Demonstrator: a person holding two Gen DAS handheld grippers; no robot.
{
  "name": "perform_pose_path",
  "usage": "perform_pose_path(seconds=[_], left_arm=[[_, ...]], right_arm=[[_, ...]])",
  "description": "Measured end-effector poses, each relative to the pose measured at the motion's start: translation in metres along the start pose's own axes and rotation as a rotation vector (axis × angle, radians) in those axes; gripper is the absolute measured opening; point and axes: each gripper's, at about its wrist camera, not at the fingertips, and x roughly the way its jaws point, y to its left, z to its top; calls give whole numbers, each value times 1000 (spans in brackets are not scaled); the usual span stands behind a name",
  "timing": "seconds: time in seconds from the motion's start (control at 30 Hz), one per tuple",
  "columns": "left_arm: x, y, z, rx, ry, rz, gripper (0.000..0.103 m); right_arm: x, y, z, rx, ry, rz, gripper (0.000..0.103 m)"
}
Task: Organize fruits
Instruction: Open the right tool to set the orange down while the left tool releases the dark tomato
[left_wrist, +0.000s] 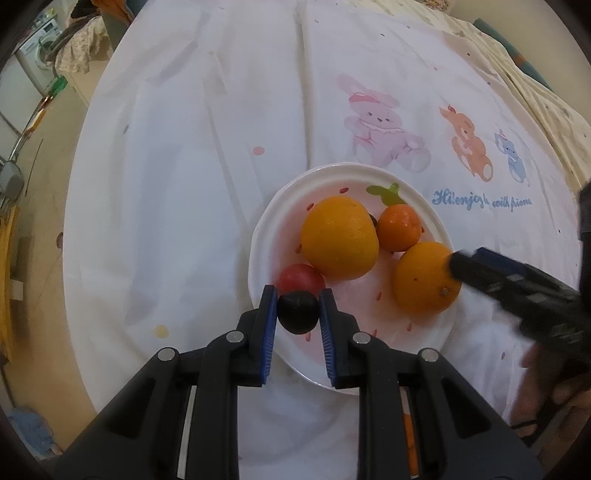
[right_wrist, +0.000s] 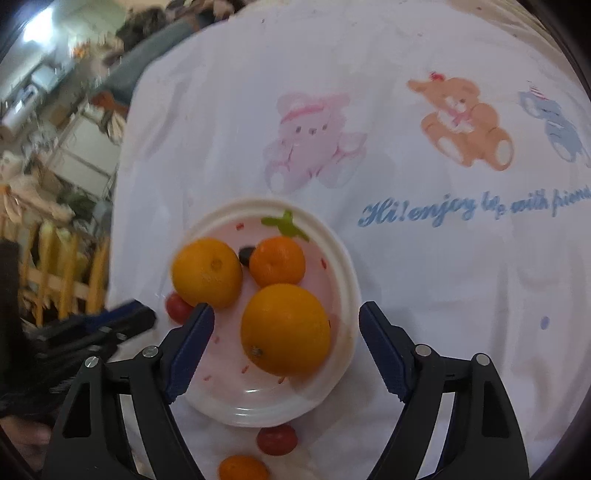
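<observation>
Nearest in the left wrist view, the left tongs (left_wrist: 297, 295) are clamped on a dark plum (left_wrist: 297, 311), their blue pads pressed to its two sides just above the near part of the plate (left_wrist: 266, 225). The plum is small, round, nearly black and smooth, with no clear long axis. Just behind it, touching it, lies a red tomato (left_wrist: 301, 277) on the plate. Beyond that sits a big orange (left_wrist: 339, 236), round and pebbled, its stem end hidden in this view; in the right wrist view its navel faces up. To its right a small tangerine (left_wrist: 399, 227) of deeper orange rests near the plate's far rim, with another dark fruit (right_wrist: 246, 254) wedged between the two. The second orange (left_wrist: 424, 277) lies at the plate's right side, its stem scar turned toward the near right. The right tongs (right_wrist: 286, 315) stand wide apart, hanging over this orange and gripping nothing, one blue pad by the first orange and the other past the plate's rim. Off the plate, close under the right tongs, a second tomato (right_wrist: 277, 439) and another tangerine (right_wrist: 243, 468) lie on the cloth (right_wrist: 424, 277). The plate is white with a pink strawberry print and green leaf. The white cloth covering the desk shows printed bears and blue script farther back.
</observation>
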Motion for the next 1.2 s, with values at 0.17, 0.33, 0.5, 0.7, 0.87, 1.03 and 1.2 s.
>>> perform_pose_path(seconds=[0.17,0.33,0.5,0.7,0.87,1.03,1.2], left_arm=[[2,-5,-3,13,5,-12,19],[8,-21,-6,53,-4,-34,19],[22,-37,-8,82,19,-80,19],[42,-41,-8,39,67,-104,20],[49,-37,-6,9,100,-100,27],[35,-41,-7,20,71,-96,66],[20,-42,-9,41,40,-57,66]], right_arm=[[-36,-11,-5,76,-53,26,84],[-60,-20,-20,132,-66,12,86],[-71,-39,-33,220,-68,26,86],[-78,-50,-30,265,-90,42,86],[-80,-50,-27,257,-91,43,86],[-82,-46,-26,242,-98,46,86],[-86,-44,-27,230,-106,41,86]])
